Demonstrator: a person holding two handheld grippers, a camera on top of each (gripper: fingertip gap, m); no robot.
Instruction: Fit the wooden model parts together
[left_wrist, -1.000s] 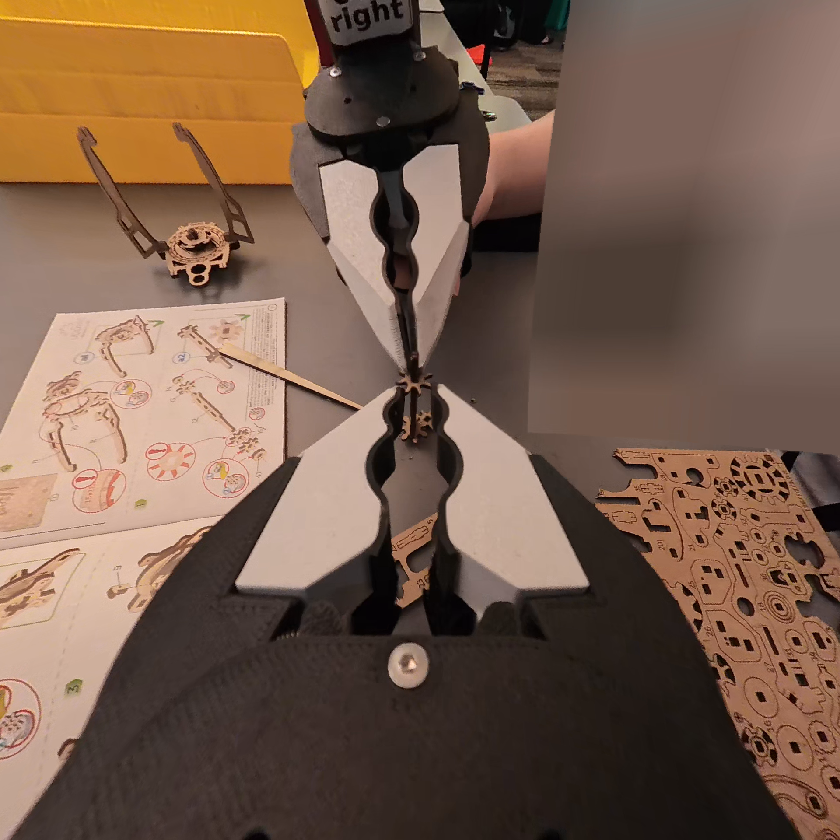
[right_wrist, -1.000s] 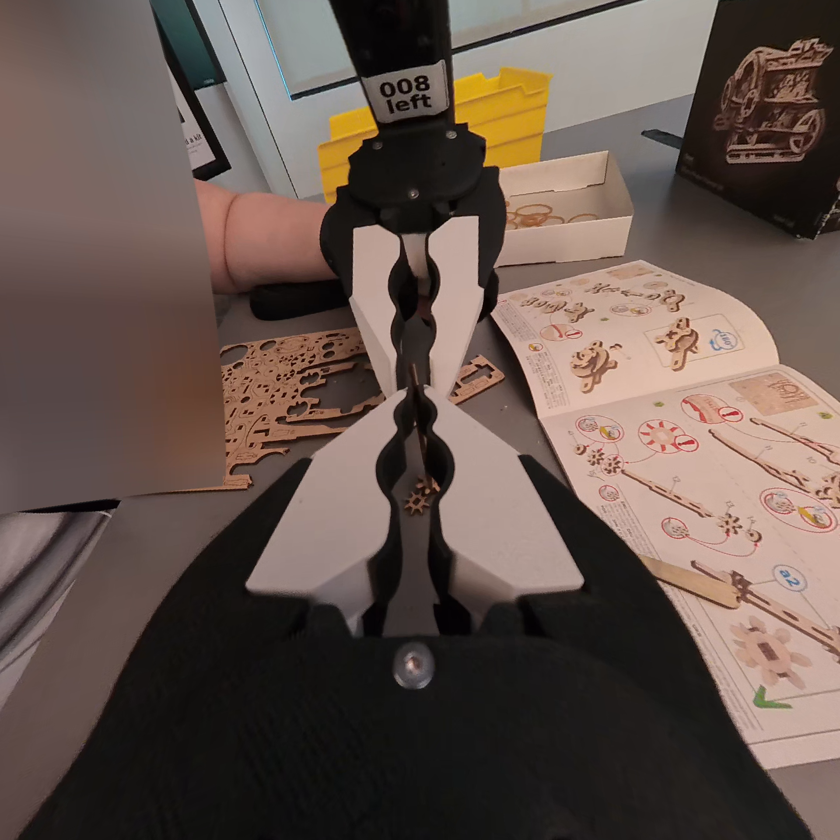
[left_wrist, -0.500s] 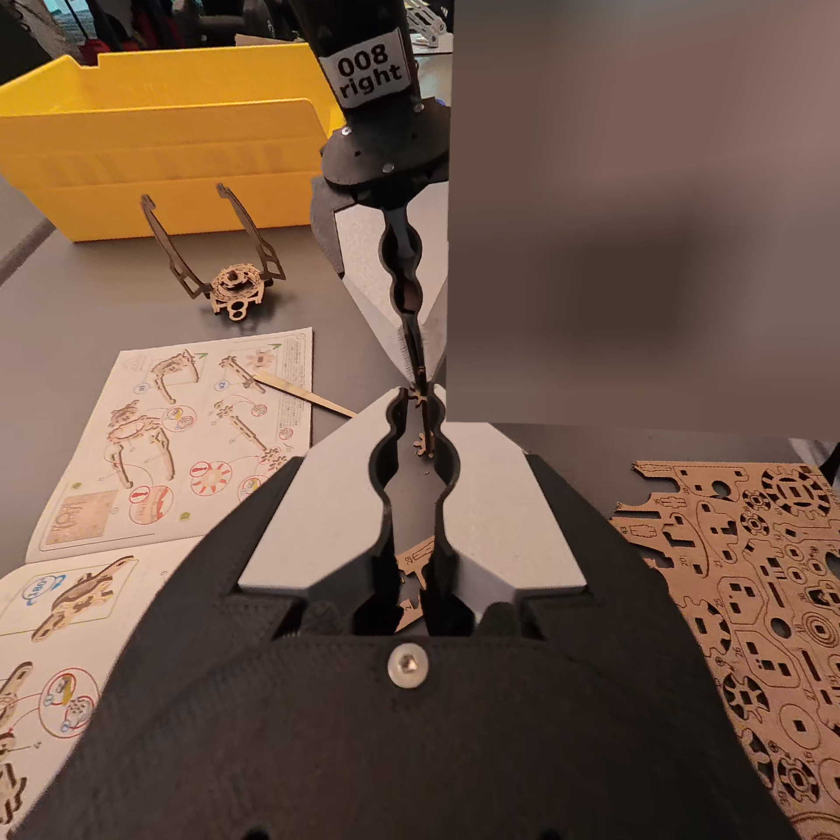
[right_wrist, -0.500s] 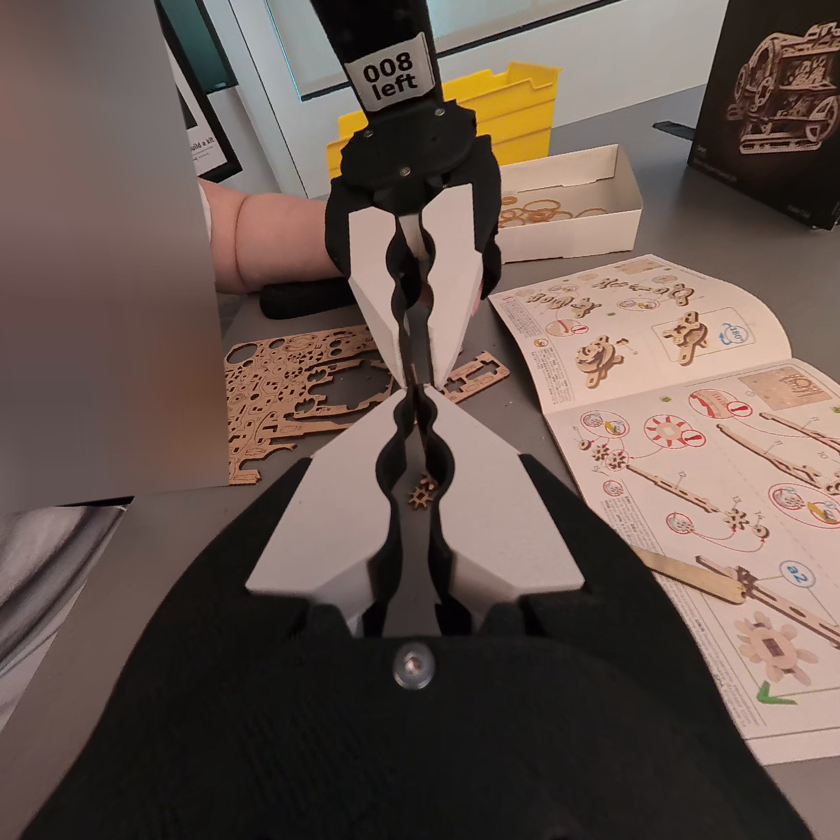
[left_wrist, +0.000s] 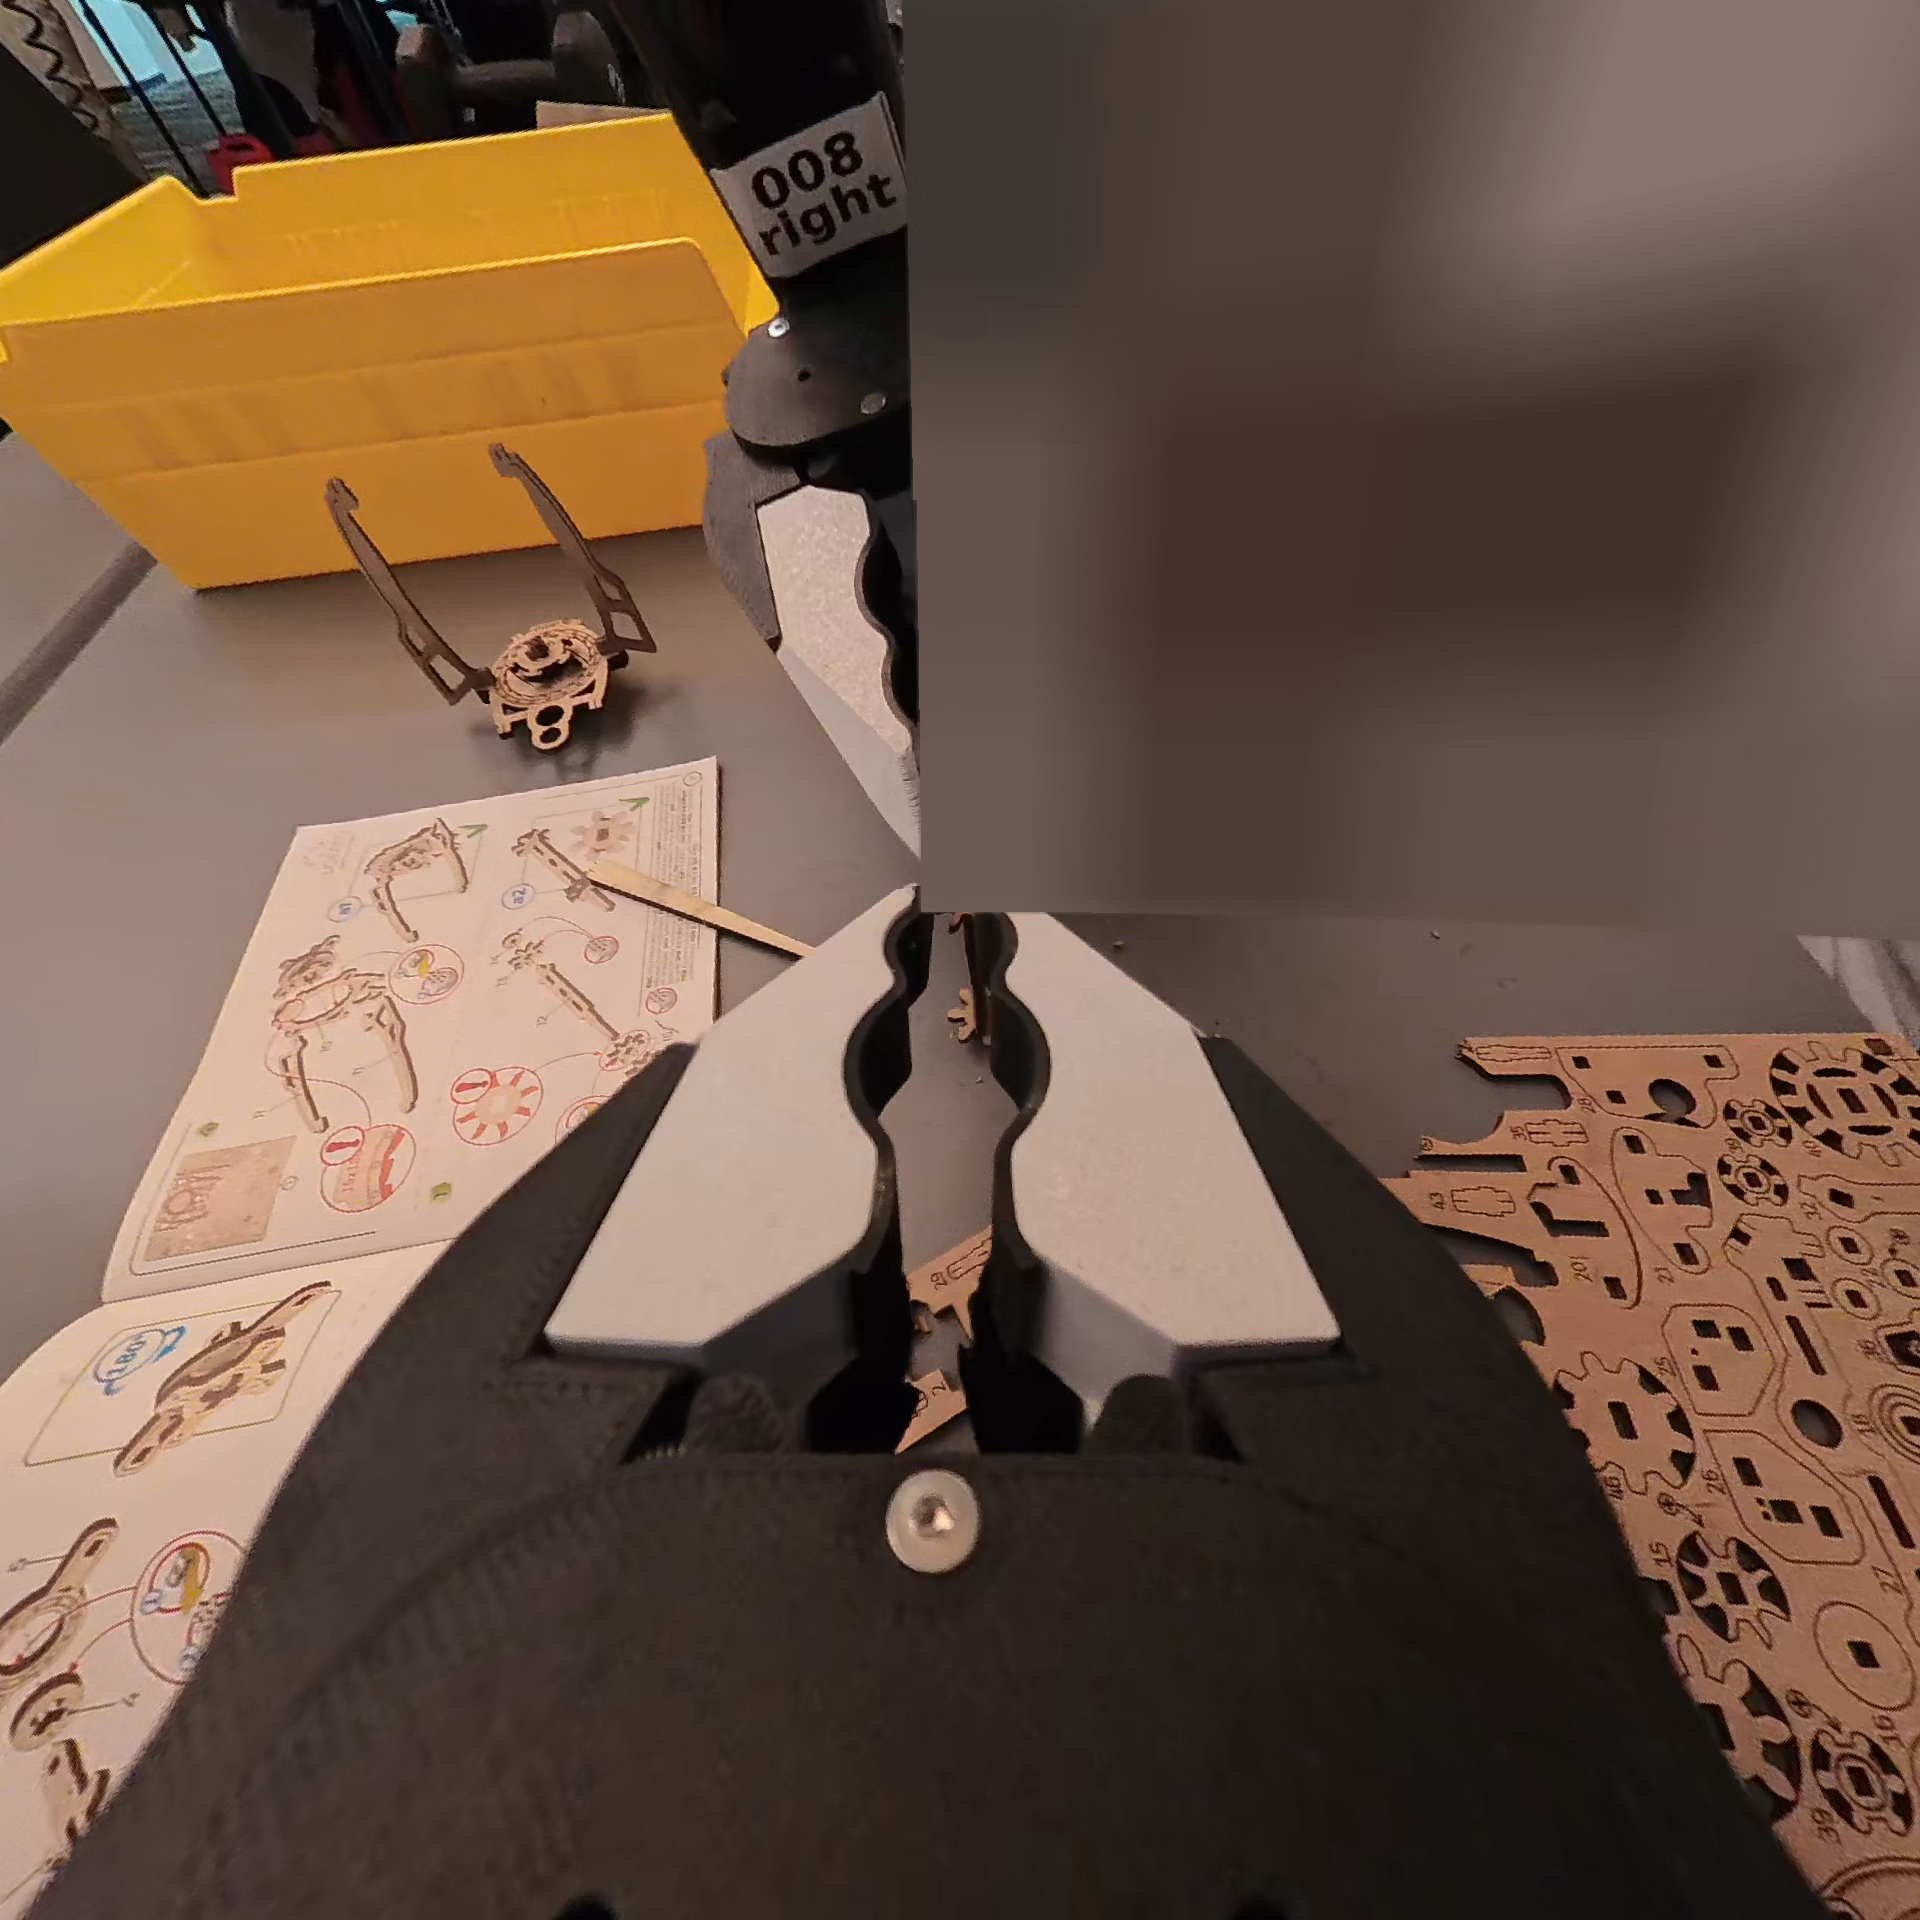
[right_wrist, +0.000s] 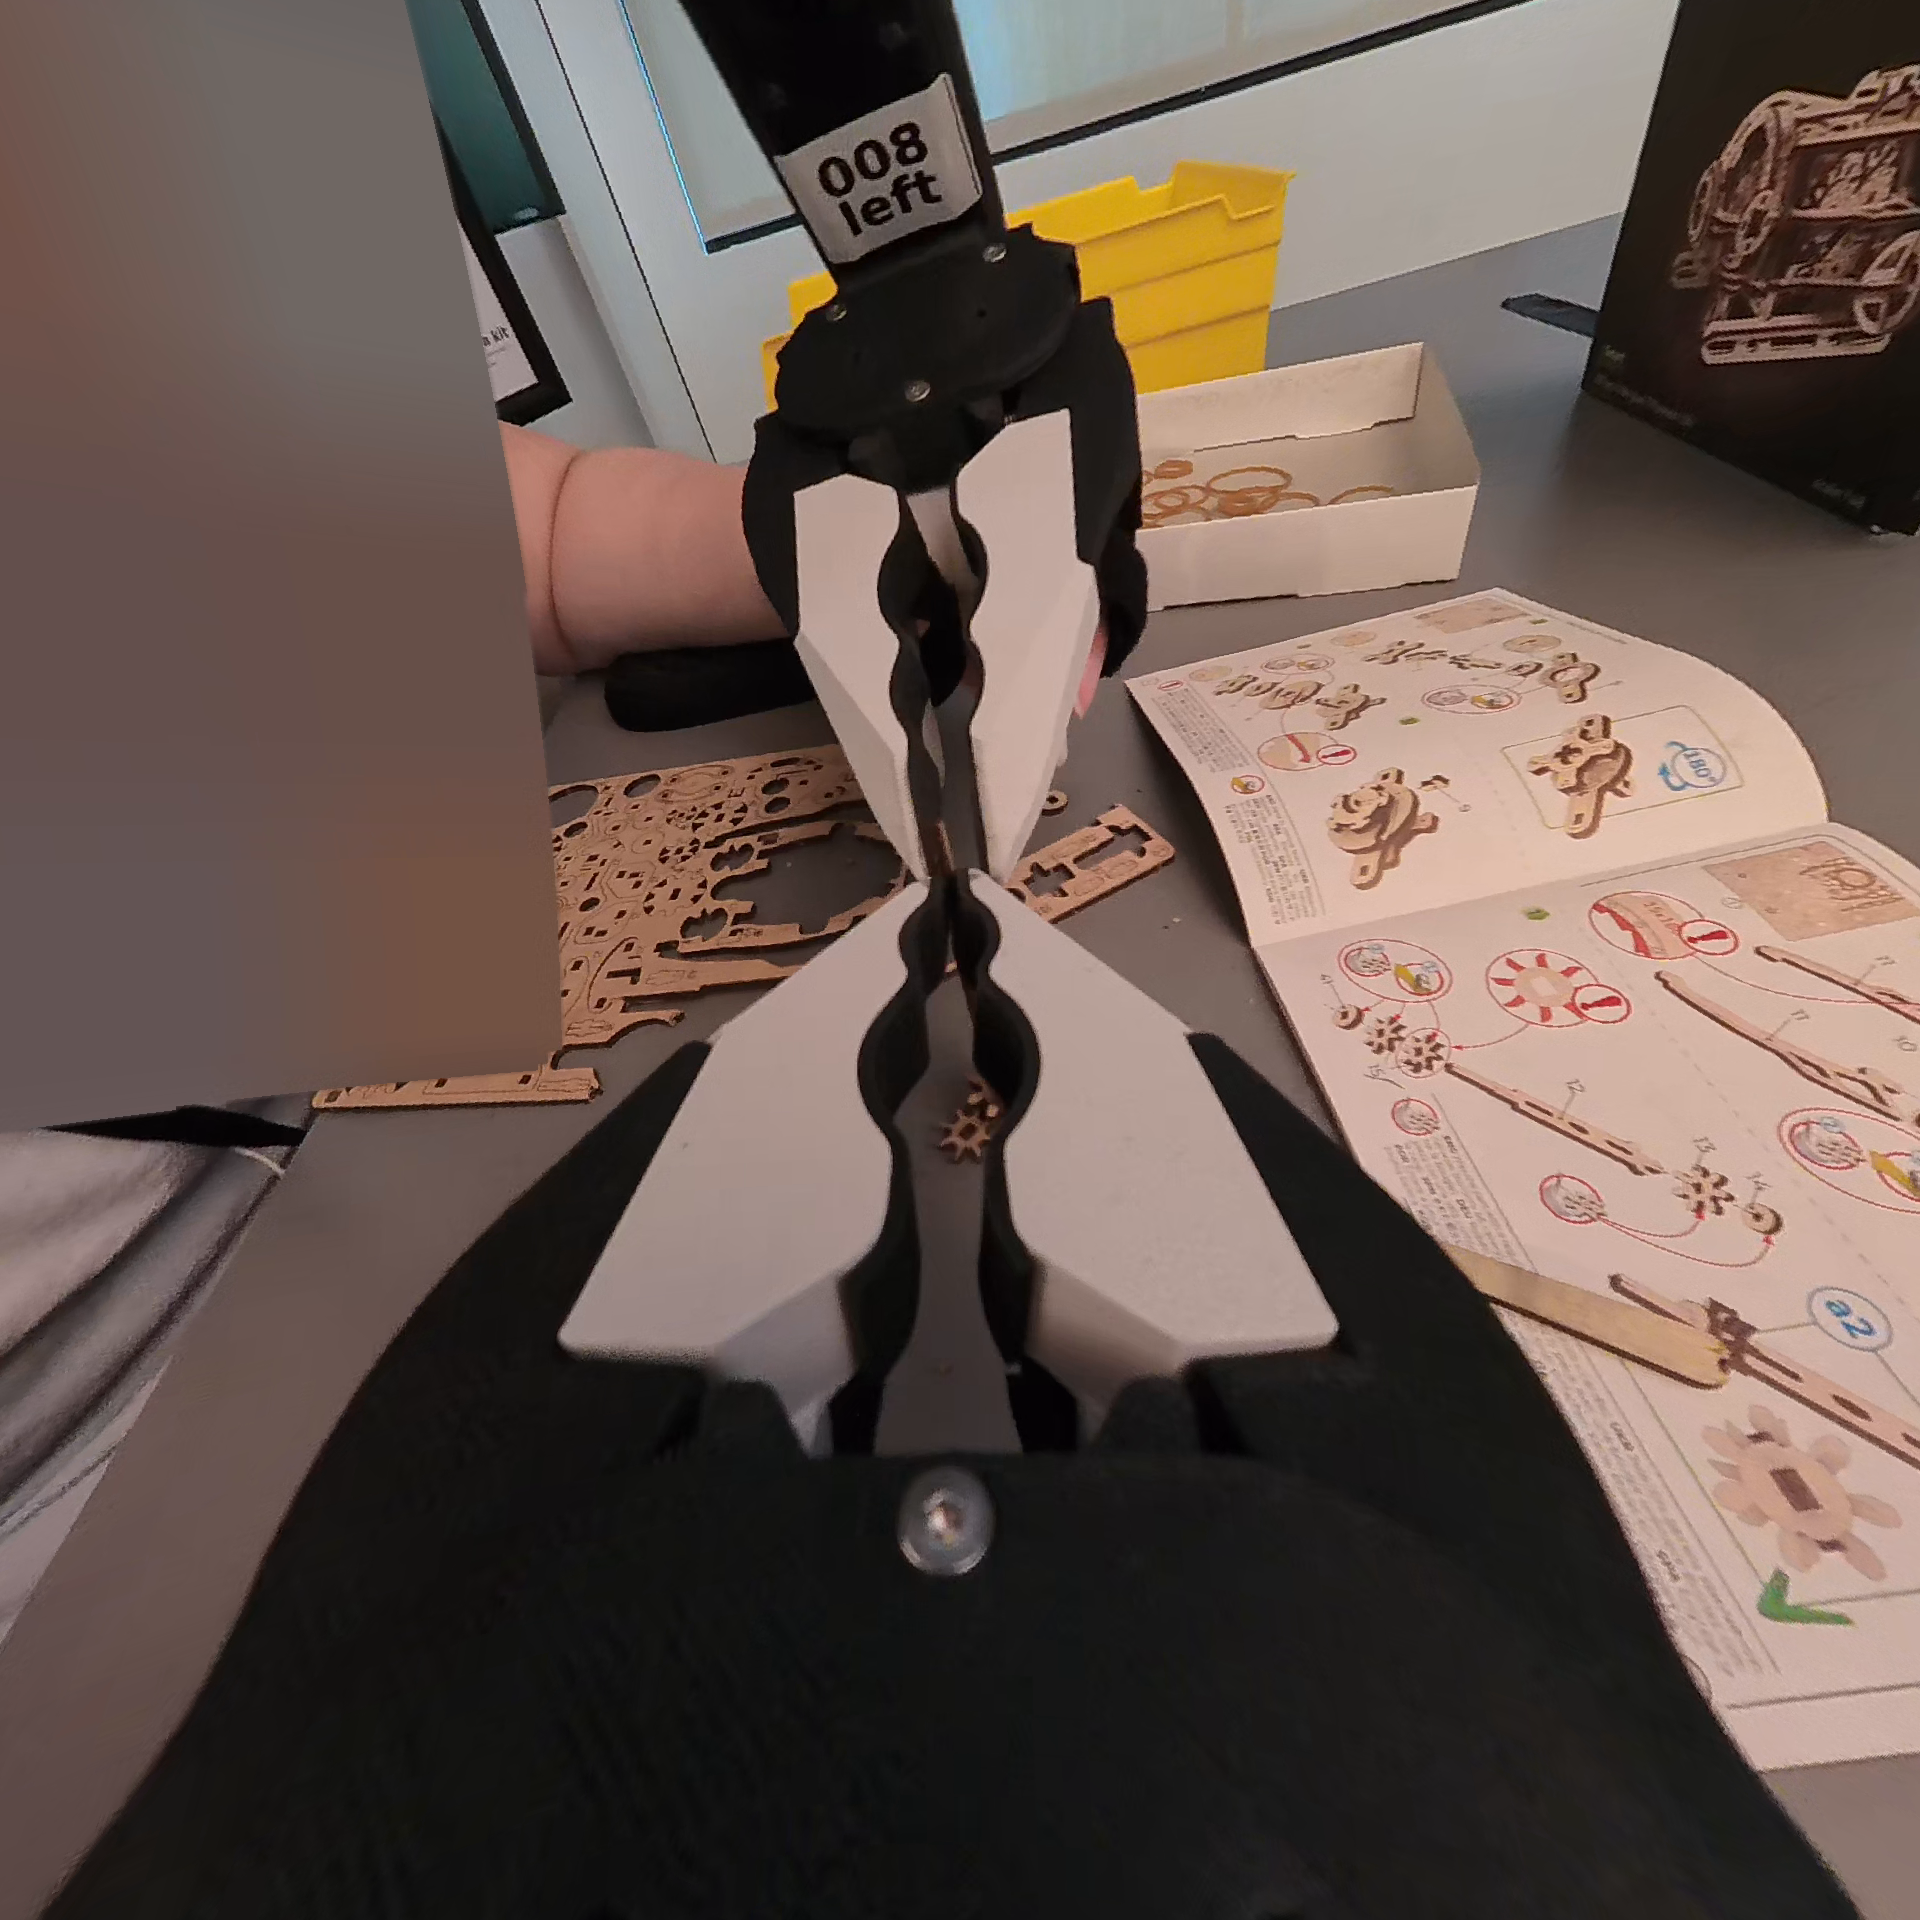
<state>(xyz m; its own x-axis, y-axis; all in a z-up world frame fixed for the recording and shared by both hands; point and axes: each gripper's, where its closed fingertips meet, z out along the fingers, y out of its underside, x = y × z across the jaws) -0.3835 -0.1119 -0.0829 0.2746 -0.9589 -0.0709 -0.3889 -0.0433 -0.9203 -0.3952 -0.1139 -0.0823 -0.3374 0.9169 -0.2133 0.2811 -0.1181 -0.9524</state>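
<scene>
My two grippers meet tip to tip above the grey table. My right gripper (right_wrist: 948, 889) is shut on a thin wooden strip (right_wrist: 966, 1003) seen edge-on, with a small gear (right_wrist: 972, 1120) at its near end. My left gripper (left_wrist: 928, 920) is shut on the strip's other end, where another small gear (left_wrist: 966, 1023) sits between its fingers. In the right wrist view the left gripper (right_wrist: 951, 857) points toward me. A blurred patch hides most of the right gripper in the left wrist view; one finger (left_wrist: 821, 623) shows. I cannot tell if the strip is one part or two.
A yellow bin (left_wrist: 364, 343) stands behind a partly built model (left_wrist: 540, 675). The open instruction booklet (right_wrist: 1558, 935) carries a loose wooden stick (right_wrist: 1600, 1340). A cut wooden sheet (left_wrist: 1714, 1351) lies on the table. A white box (right_wrist: 1444, 457) holds rubber bands. A person's arm (right_wrist: 623, 540) rests on the table. The tips of both grippers are at nearly the same place. The partly built model (left_wrist: 540, 675) is about equally far from each gripper, around 20 cm.
Both grippers stayed tip to tip and shut while the views tilted up and back. The gear between the left fingers turned from face-on to nearly edge-on.
</scene>
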